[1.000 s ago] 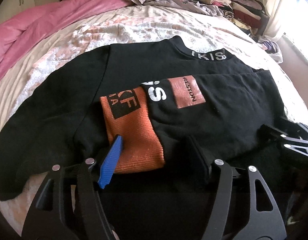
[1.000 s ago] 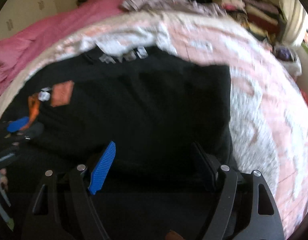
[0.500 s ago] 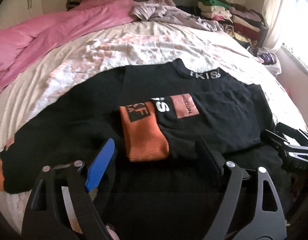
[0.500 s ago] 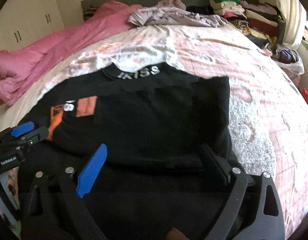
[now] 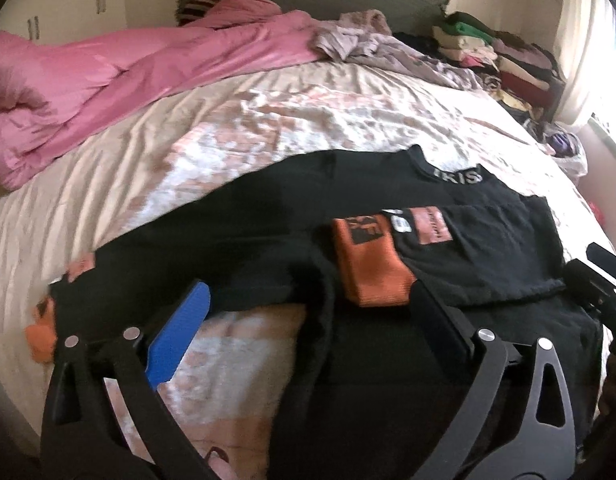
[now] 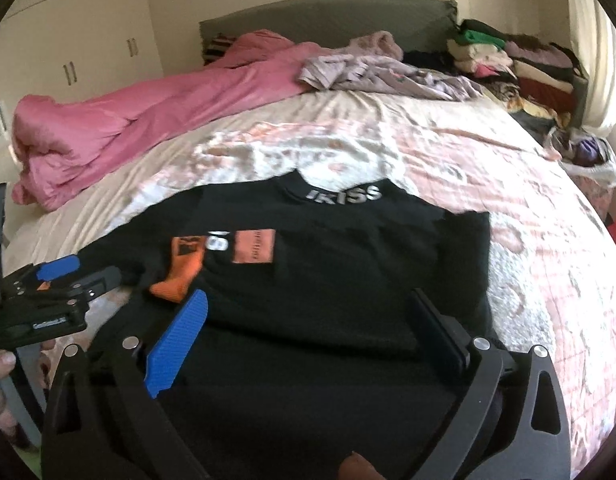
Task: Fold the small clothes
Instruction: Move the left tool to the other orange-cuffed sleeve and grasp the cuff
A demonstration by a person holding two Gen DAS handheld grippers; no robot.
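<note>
A black sweatshirt (image 5: 488, 252) with orange cuffs lies flat on the bed; it also shows in the right wrist view (image 6: 348, 264). Its right sleeve is folded across the chest, with the orange cuff (image 5: 368, 268) near the middle. The left sleeve (image 5: 188, 264) stretches out to the left, its orange cuff (image 5: 40, 332) at the bed edge. My left gripper (image 5: 308, 304) is open and empty, above the sweatshirt's hem near the left sleeve. My right gripper (image 6: 308, 308) is open and empty over the hem on the right side. The left gripper also appears in the right wrist view (image 6: 68, 276).
A pink duvet (image 5: 108, 80) lies bunched at the far left of the bed. Loose lilac clothes (image 5: 368, 44) and a stack of folded clothes (image 5: 508, 60) sit at the headboard. A wardrobe (image 6: 68, 40) stands far left. The floral sheet (image 6: 548, 260) extends right.
Both grippers have pulled back and up from the sweatshirt. The left gripper has also swung left, so the outstretched left sleeve and its cuff come into view.
</note>
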